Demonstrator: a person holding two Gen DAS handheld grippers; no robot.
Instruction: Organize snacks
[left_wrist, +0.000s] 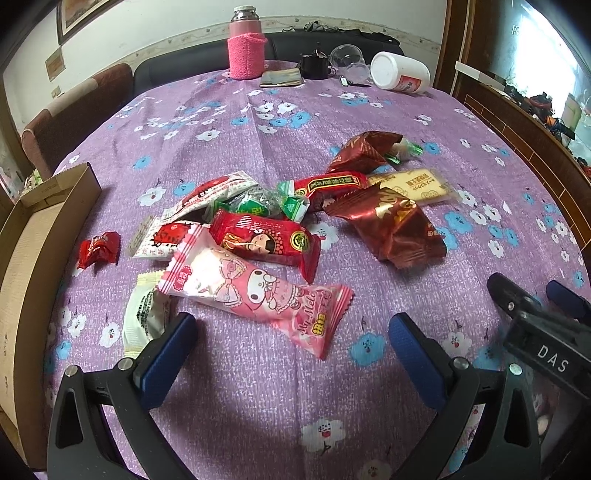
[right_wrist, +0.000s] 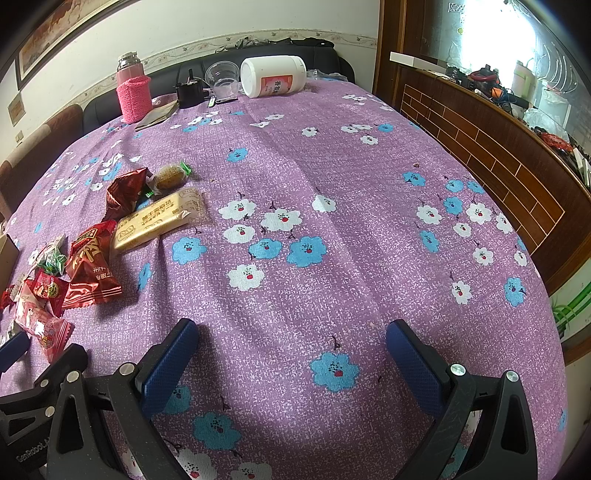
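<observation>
Left claw (left_wrist: 291, 332) wide, empty, just short of the pink packet (left_wrist: 255, 291); right claw (right_wrist: 291, 339) wide over bare cloth (right_wrist: 332, 184); pinch the packet across its middle; carry it to the box (left_wrist: 33, 236).

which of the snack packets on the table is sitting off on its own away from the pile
The small red candy, lying alone on the tablecloth between the cardboard box and the pile. The other packets overlap or touch one another.

"my mel" runs along the pink pack (left_wrist: 255, 291); "das" is on the right gripper (left_wrist: 546, 314); "genrobot" is on the left gripper (right_wrist: 33, 456).
</observation>
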